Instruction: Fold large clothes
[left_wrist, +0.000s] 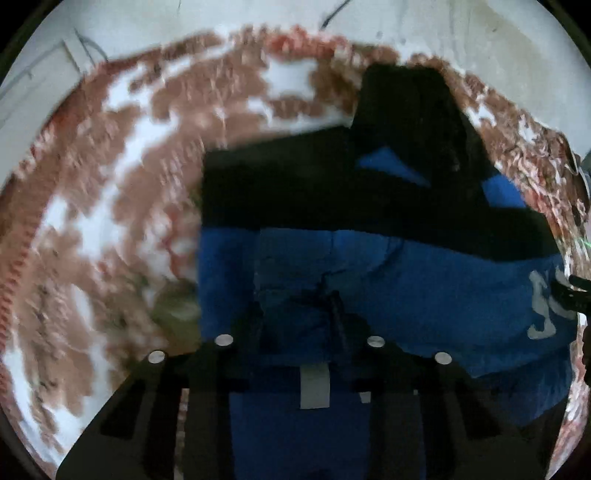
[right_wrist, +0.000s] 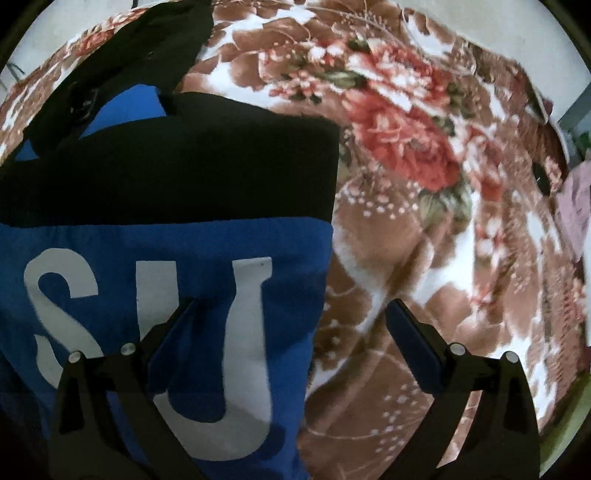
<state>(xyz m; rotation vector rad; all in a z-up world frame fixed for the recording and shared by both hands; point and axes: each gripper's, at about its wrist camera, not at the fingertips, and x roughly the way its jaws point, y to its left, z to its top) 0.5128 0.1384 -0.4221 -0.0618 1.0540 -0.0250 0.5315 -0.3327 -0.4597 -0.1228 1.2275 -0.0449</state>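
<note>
While the blue-and-black garment (right_wrist: 177, 236) lies partly folded on the floral blanket (right_wrist: 424, 184), the left gripper (left_wrist: 295, 314) pinches its blue near edge; the right gripper (right_wrist: 291, 321) gapes wide astride its right edge. Next, it needs its own pinch for 1 more fold.

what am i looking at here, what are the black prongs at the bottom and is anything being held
These are two fisheye cameras, one on each hand-held gripper, looking forward along its fingers. The black prongs are those fingers. A blue and black garment with white letters lies partly folded on a floral blanket. In the left wrist view, the left gripper has closed in on a bunched fold of blue cloth. In the right wrist view, the right gripper is open and empty, straddling the garment's edge.
</note>
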